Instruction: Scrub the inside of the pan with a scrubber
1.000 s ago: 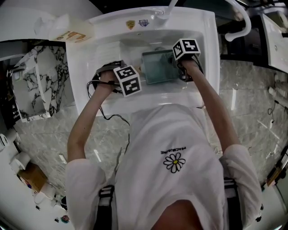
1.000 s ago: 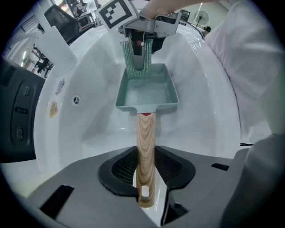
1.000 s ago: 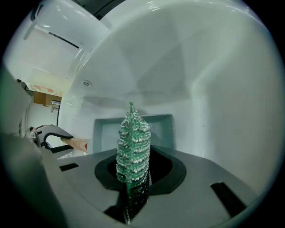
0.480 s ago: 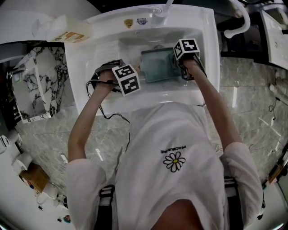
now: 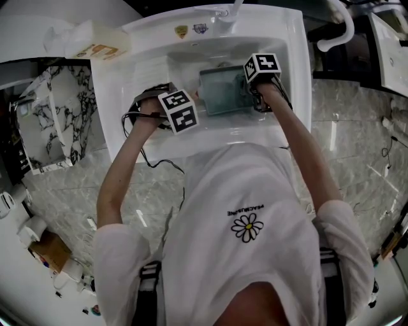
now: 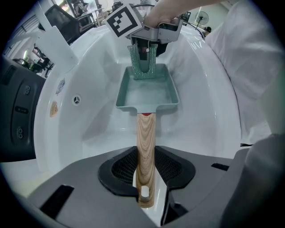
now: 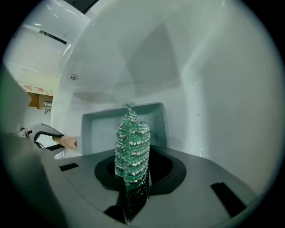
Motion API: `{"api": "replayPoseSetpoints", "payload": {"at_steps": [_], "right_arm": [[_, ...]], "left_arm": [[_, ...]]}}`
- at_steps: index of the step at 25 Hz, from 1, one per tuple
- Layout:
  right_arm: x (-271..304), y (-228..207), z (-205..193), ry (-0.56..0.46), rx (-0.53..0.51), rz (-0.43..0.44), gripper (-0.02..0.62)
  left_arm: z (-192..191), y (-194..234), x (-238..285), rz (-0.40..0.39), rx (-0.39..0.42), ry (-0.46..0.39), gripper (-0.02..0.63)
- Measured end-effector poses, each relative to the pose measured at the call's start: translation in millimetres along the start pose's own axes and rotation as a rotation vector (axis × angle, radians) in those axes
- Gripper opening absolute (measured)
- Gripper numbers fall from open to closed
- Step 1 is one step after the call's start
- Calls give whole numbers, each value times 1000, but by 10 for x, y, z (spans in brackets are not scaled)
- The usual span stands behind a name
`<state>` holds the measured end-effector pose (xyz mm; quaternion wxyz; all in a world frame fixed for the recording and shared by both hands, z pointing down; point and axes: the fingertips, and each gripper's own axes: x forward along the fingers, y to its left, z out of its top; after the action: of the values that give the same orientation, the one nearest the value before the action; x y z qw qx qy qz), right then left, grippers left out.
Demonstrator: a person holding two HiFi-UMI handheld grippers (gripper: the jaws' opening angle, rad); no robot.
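Observation:
A rectangular grey-green pan (image 6: 147, 93) (image 5: 221, 92) (image 7: 122, 127) lies in the white sink (image 5: 280, 63). Its wooden handle (image 6: 145, 151) runs back between the jaws of my left gripper (image 6: 144, 189) (image 5: 167, 102), which is shut on it. My right gripper (image 7: 131, 182) (image 5: 252, 89) is shut on a green mesh scrubber (image 7: 132, 144) (image 6: 143, 67). The scrubber stands over the pan's far end, its tip just at the inside of the pan. Whether it touches the pan floor I cannot tell.
The sink's walls (image 6: 89, 89) close in around the pan. An overflow hole (image 6: 76, 99) shows on the left wall. The faucet (image 5: 229, 13) stands at the sink's back rim, and a tissue pack (image 5: 95, 38) lies on the counter at the left.
The pan and both grippers have shifted slightly toward the back of the sink; both grips are unchanged.

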<state>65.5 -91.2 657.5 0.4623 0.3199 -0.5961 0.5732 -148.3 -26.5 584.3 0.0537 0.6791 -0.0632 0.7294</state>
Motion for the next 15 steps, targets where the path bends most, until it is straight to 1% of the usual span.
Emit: {"api": "replayPoseSetpoints", "payload": {"at_steps": [6,11,15], "right_arm": [[38,262,-44,0,-10,65,64],[97,622,-55,1,0,164,64],[125,842,-64,-1,-4,208,64]], "left_arm": [[3,-2,1,2,1,0,127],[1,4,0,7,2,1,127],[5,2,-2,6,2,1,127]]}}
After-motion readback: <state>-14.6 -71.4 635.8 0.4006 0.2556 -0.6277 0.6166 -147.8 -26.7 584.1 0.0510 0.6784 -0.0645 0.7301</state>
